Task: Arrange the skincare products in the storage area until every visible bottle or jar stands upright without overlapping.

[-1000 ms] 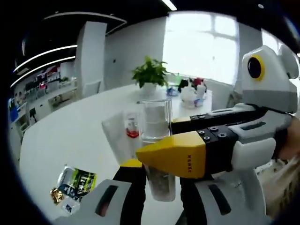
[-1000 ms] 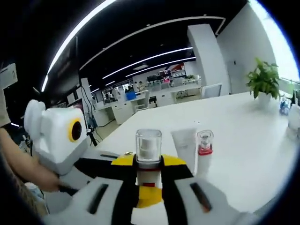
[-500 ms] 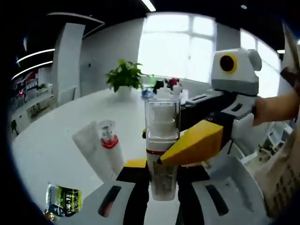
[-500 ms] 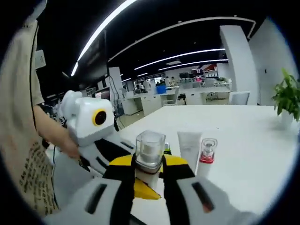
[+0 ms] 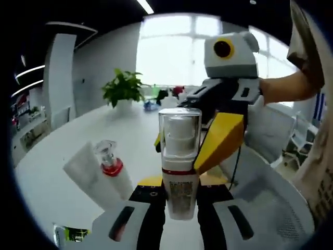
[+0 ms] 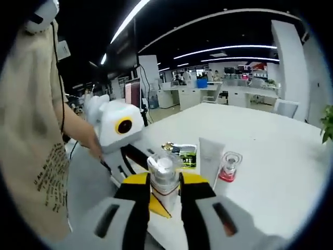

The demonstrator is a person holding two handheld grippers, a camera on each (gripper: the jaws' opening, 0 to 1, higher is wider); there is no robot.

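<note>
Both grippers are clamping the clear-capped white pump bottle with red collar (image 5: pixel 180 156) above the white glossy surface (image 5: pixel 57 172): left gripper (image 5: pixel 179 200) pinching its base, right gripper (image 6: pixel 162 190) gripping under the cap. Step looks like re-orienting it upright. Next: setting it down beside the white squeeze tube (image 6: pixel 210 156) and small red-collared clear-cap bottle (image 6: pixel 228 166), no overlap.

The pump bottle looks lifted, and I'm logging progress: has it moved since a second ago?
Yes. The pump bottle, held by both grippers, now stands nearer the white tube in the left gripper view.
</note>
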